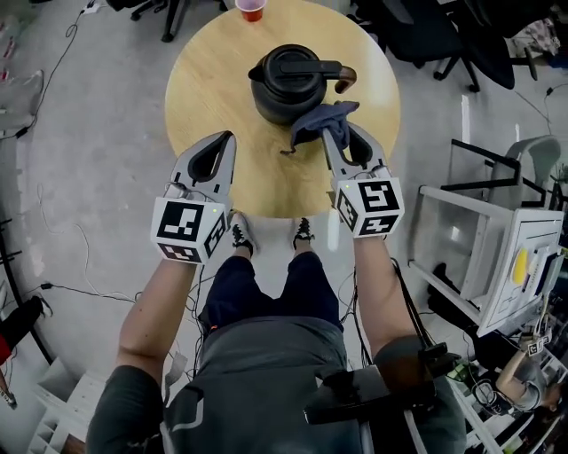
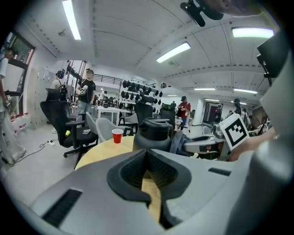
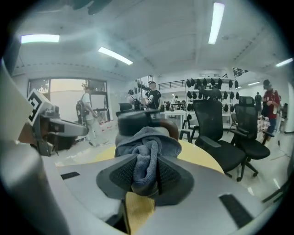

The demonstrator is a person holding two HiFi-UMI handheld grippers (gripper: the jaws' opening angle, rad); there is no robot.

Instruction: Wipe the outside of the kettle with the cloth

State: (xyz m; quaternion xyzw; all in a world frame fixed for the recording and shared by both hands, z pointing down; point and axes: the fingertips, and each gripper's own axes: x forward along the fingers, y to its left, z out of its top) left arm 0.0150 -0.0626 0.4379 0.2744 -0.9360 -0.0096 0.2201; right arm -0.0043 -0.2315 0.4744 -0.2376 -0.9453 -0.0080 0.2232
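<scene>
A black kettle point(image 1: 288, 84) with a lid and a brown-tipped handle stands on the round wooden table point(image 1: 213, 62). My right gripper point(image 1: 330, 133) is shut on a grey-blue cloth point(image 1: 321, 120), which hangs bunched beside the kettle's near right side. In the right gripper view the cloth point(image 3: 147, 160) is pinched between the pads, with the kettle point(image 3: 138, 121) just behind it. My left gripper point(image 1: 231, 135) is shut and empty, over the table's near left part, apart from the kettle. The left gripper view shows the kettle point(image 2: 154, 135) ahead and the closed left gripper point(image 2: 148, 151).
A red cup point(image 1: 251, 9) stands at the table's far edge, also seen as the red cup point(image 2: 117, 135). Black office chairs point(image 1: 426, 35) stand behind the table, and a white rack point(image 1: 497, 248) is at the right. The person's shoes point(image 1: 241, 235) are under the near edge.
</scene>
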